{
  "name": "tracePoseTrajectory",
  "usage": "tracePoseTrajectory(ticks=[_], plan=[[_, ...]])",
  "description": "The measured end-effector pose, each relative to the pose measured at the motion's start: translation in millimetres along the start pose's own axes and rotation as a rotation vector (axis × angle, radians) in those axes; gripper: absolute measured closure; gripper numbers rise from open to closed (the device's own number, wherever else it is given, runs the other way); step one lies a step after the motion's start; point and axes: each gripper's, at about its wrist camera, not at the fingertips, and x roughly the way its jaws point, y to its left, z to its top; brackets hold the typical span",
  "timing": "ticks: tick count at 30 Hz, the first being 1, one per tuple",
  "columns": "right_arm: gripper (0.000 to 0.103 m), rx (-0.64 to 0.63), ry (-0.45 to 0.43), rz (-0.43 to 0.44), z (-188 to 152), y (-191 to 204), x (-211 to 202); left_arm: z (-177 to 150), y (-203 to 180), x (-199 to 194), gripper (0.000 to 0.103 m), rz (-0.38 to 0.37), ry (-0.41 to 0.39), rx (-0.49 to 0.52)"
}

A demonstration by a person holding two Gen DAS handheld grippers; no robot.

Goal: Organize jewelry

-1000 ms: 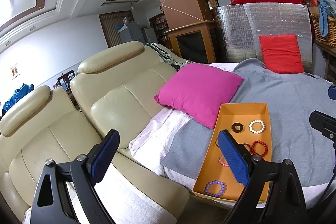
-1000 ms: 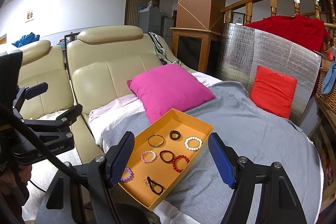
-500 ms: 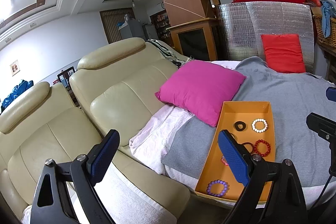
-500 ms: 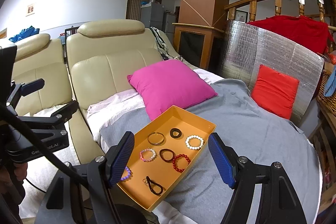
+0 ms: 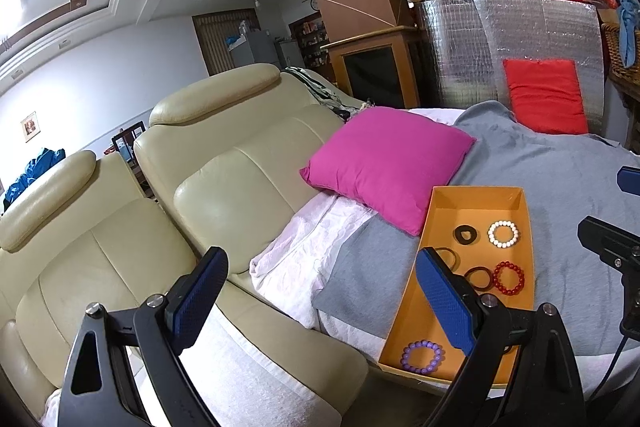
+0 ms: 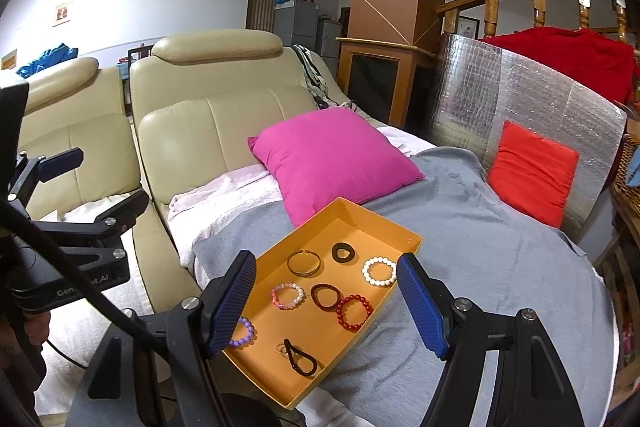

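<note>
Both jaws stand wide apart and hold nothing: the right gripper [image 6: 326, 303] hangs above the near half of the tray [image 6: 404, 233], its blue pads [image 6: 420, 307] framing the jewelry from above without touching any of it, and the left gripper [image 5: 320, 301] hangs off to the tray's left, over the edge of the sofa [image 5: 240, 187], with only its right pad [image 5: 444, 303] crossing in front of the tray's left wall. That orange tray lies on a grey blanket [image 6: 480, 227], its far corner just beside the pink cushion [image 6: 332, 155]. Inside it, from the right wrist view, a white bead bracelet [image 6: 379, 271] sits at the far right, a black ring [image 6: 343, 251] beside it, a thin metal bangle [image 6: 304, 263] to the left of that; nearer lie a pink bead bracelet [image 6: 288, 295], a dark brown band [image 6: 326, 295] and a red bead bracelet [image 6: 354, 313] that touches the band; nearest are a purple bead bracelet [image 6: 242, 333], partly hidden by the left pad, and a black hair tie [image 6: 300, 357]. A red cushion [image 6: 532, 173] leans against a silver foil sheet [image 6: 520, 95] at the far end
</note>
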Motion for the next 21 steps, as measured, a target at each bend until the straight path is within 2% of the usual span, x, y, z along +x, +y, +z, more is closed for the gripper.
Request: tracePoseTrajectory(ticks=[21], plan=[[0.027, 0.022, 0.026, 0.032, -2.7, 0.2, 22.8, -2.6, 0.3, 13.3, 0.008, 0.015, 0.025, 0.008]])
